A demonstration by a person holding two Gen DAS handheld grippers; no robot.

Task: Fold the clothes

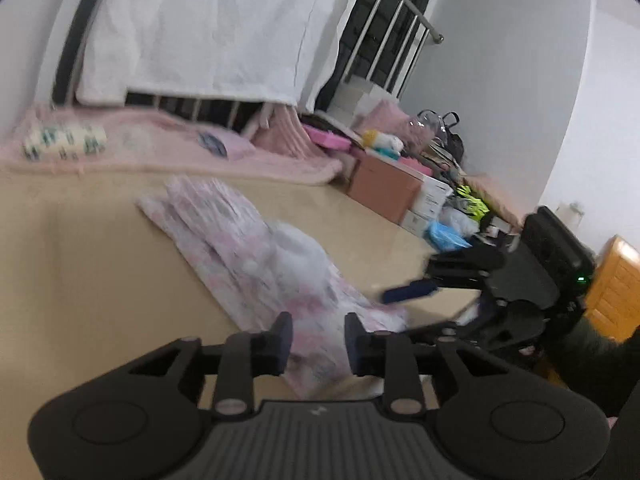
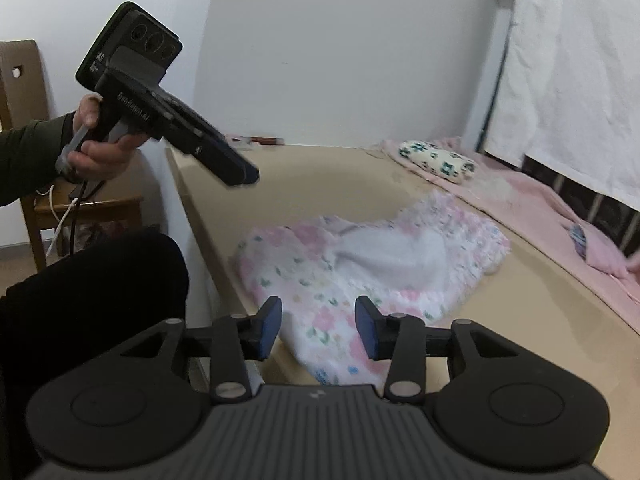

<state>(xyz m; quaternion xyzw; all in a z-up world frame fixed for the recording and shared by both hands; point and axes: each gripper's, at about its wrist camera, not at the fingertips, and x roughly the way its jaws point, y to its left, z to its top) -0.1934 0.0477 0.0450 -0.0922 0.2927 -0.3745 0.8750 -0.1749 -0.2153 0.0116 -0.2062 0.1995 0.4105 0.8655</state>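
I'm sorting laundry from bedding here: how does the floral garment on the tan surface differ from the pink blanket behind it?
The floral garment is white with small pink and green flowers; the pink blanket is plain pink. The garment lies crumpled in the middle of the tan surface, below both open grippers, while the blanket runs along the far edge. The blanket carries a patterned pillow; nothing rests on the garment. Both look soft and fluffy.

Soft indoor light, motion blur, fisheye-warped edges.
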